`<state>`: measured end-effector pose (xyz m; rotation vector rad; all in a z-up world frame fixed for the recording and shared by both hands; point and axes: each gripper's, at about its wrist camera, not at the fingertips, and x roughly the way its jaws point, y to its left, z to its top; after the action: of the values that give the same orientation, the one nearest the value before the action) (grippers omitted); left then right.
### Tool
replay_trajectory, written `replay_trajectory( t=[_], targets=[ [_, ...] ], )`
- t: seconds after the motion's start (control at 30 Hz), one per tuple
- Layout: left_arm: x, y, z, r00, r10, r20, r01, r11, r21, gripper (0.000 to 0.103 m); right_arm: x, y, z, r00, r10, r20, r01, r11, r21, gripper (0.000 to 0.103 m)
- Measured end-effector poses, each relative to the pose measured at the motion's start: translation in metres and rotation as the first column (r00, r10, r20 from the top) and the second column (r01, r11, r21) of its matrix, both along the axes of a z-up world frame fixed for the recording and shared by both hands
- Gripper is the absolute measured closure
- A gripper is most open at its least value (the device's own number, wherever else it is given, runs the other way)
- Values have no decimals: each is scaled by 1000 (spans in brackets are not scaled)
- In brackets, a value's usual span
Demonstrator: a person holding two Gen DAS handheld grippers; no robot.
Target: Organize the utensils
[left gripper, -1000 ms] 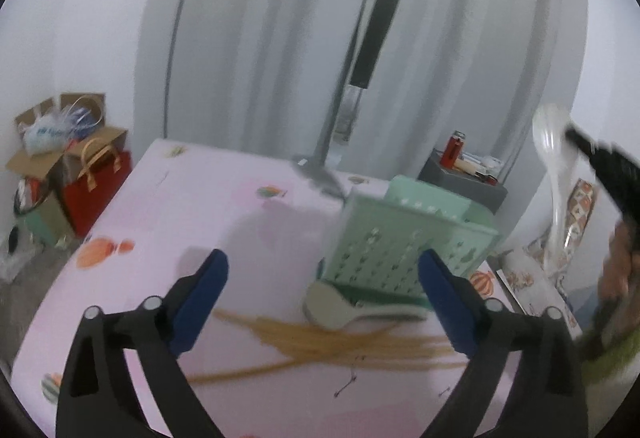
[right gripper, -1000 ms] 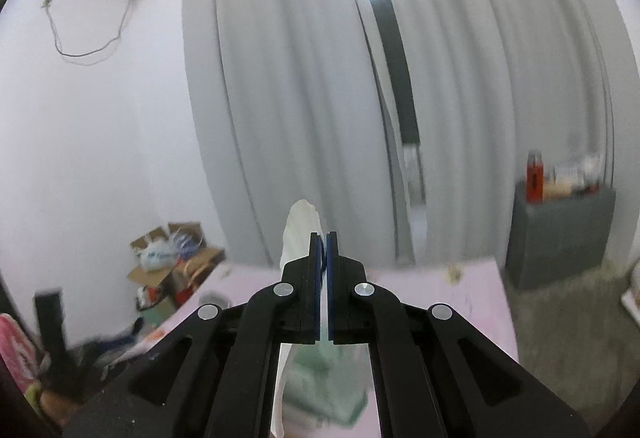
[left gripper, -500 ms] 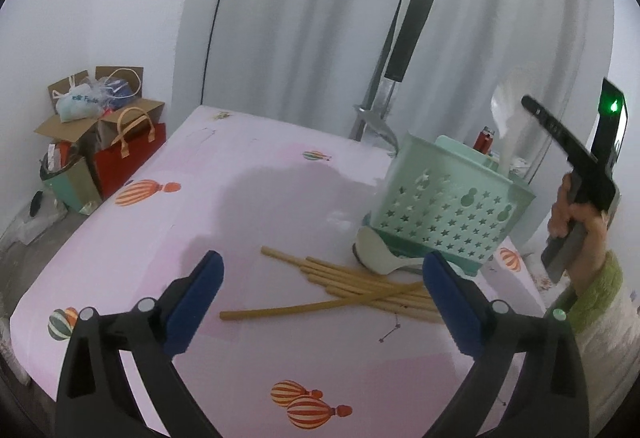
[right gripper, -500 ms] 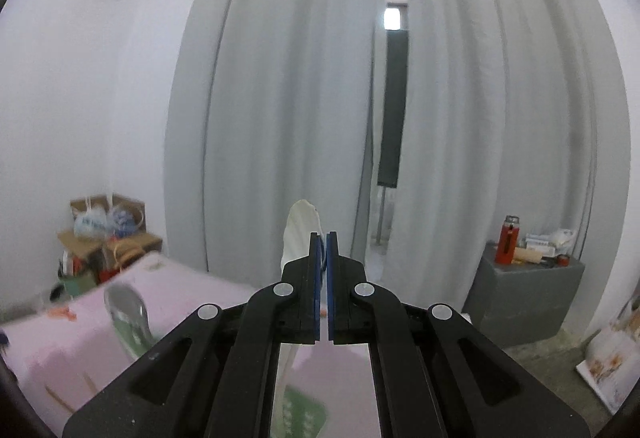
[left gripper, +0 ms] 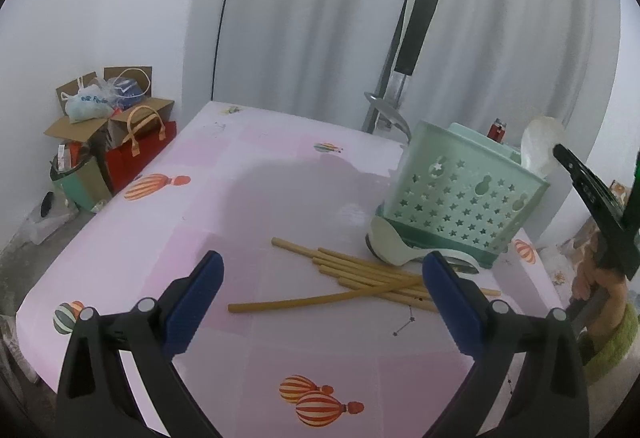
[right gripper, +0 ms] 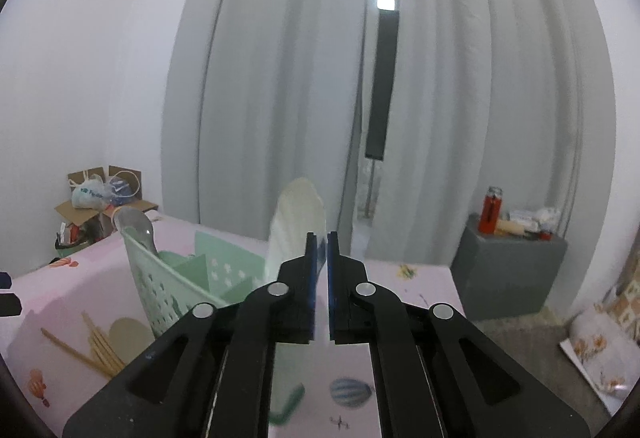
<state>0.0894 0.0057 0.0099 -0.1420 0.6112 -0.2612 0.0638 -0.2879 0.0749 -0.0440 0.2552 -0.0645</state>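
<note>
Pink cloth printed with striped balloons covers the table (left gripper: 280,197) in the left wrist view, with grey curtains (left gripper: 320,17) and a white wall behind it. Cardboard boxes (left gripper: 108,105) and one red bag (left gripper: 140,153) sit on the floor past the table's far left corner. One green basket (left gripper: 460,197) with star-shaped holes stands on the right part of the table. A bundle of chopsticks (left gripper: 360,278), about seven, lies in front of it, one crossing the others. One white spoon (left gripper: 394,248) lies against the basket's base, and one metal ladle (left gripper: 390,113) leans out of its far left corner. The left gripper (left gripper: 322,290) hangs over the near part of the table with its blue pads spread wide and nothing between them. At the right edge a hand (left gripper: 600,286) holds the right gripper (left gripper: 560,153), whose tip is at a white paddle (left gripper: 542,145) standing up over the basket's far right corner.

From the right wrist, the same table (right gripper: 420,286), curtains and basket (right gripper: 180,278) show, and one grey cabinet (right gripper: 508,278) stands to the right with a red bottle (right gripper: 490,213) on top. The right gripper's (right gripper: 319,242) pads are nearly pressed together, pinching the paddle's (right gripper: 296,226) thin edge; the paddle's lower part reaches down beside the basket.
</note>
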Motion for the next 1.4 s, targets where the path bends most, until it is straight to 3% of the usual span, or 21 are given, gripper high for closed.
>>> replay_trajectory(
  t=[0.3, 0.43, 0.5, 0.6, 0.97, 1.23, 1.4],
  targets=[
    [-3, 2, -1, 1000, 23, 1, -23, 1000, 14, 5, -13, 4, 2, 999, 4, -51, -5, 1000, -10, 97],
    [-4, 5, -1, 1000, -6, -9, 6, 1000, -14, 5, -8, 4, 7, 996, 21, -87, -21, 1000, 8, 89],
    [-3, 7, -3, 1000, -10, -25, 9, 1000, -28, 5, -7, 1, 10, 995, 24, -94, -21, 999, 36, 78],
    [-1, 10, -6, 999, -7, -49, 5, 999, -44, 5, -11, -6, 15, 996, 20, -88, -13, 997, 81, 69],
    [7, 14, -12, 995, -15, -103, 8, 997, -71, 5, -33, -16, 19, 994, 48, -96, -26, 976, 216, 58],
    [12, 12, -17, 990, -22, -139, 10, 996, -86, 5, -43, 12, -6, 965, 163, -207, -114, 967, 227, 54],
    [20, 6, -16, 989, -86, -119, 71, 989, -127, 5, -36, 34, -27, 930, 225, -290, -150, 954, 258, 54]
  ],
)
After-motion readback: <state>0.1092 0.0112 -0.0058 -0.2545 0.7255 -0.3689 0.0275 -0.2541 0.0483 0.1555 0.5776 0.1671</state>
